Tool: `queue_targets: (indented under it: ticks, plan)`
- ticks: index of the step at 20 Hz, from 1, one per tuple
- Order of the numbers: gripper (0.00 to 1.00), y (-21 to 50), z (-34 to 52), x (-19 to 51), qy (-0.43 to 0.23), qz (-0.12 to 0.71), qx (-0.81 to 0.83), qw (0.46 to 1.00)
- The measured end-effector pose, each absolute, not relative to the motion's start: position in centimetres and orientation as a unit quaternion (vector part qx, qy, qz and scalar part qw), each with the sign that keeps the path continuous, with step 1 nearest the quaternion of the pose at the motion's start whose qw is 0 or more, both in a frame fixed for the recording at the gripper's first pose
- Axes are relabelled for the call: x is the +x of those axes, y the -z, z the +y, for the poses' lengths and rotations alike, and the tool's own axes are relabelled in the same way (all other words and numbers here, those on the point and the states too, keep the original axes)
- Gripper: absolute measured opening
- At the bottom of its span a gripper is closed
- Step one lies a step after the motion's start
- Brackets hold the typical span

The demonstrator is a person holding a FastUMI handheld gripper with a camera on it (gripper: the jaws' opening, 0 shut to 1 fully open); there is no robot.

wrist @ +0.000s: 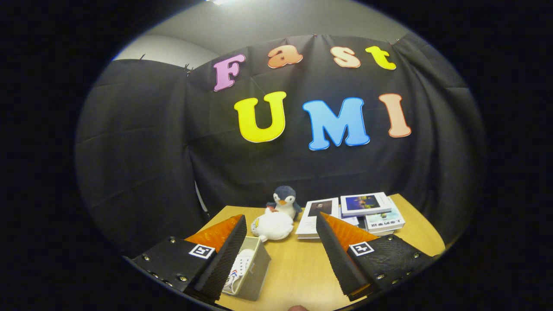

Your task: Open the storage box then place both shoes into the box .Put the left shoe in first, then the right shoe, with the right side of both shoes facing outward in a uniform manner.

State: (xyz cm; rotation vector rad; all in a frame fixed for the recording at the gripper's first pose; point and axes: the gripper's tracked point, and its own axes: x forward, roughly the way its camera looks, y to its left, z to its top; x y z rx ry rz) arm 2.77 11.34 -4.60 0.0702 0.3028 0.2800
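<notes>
Gripper view: storage box point(252, 270) beside spread left jaw.

gripper point(281, 222) | 2 fingers point(224, 259) spread wide apart | nothing between them | level, pointing forward

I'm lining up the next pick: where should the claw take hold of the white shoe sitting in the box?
Likely the shoe's laced upper, from above. It lies inside the storage box, whose walls block its sides; only the top is exposed. The claw is open, the shoe beside its left finger.
</notes>
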Motion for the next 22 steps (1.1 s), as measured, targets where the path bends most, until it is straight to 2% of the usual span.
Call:
queue_targets:
  ticks: [9, 22]
  plan:
    - [0.97, -0.2, 4.3, 5.5, -0.092, 0.066, -0.003, 0.994]
    - [0.97, -0.9, 4.3, 6.0, -0.098, 0.059, 0.007, 0.993]
